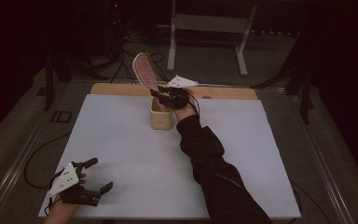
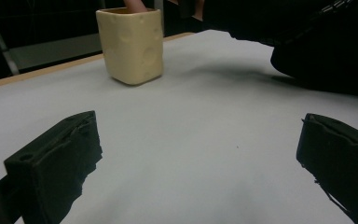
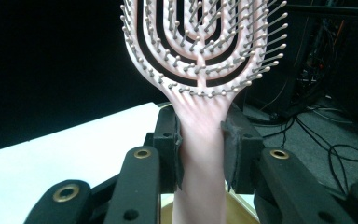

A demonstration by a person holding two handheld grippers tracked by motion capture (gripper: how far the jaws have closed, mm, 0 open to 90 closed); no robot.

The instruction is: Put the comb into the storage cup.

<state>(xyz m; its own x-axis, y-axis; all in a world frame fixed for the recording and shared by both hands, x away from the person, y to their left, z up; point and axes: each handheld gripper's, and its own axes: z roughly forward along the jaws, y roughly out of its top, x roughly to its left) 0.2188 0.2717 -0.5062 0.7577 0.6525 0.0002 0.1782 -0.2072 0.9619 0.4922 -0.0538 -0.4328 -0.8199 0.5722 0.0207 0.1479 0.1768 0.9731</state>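
Over the boxy cream cup, a bristly pink hairbrush.

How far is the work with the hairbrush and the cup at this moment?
Done: the right gripper is shut on the pink hairbrush by its handle. In hand: the handle's lower end is at the mouth of the yellow cup. Left: lower it in and release. The left gripper rests open on the white mat.
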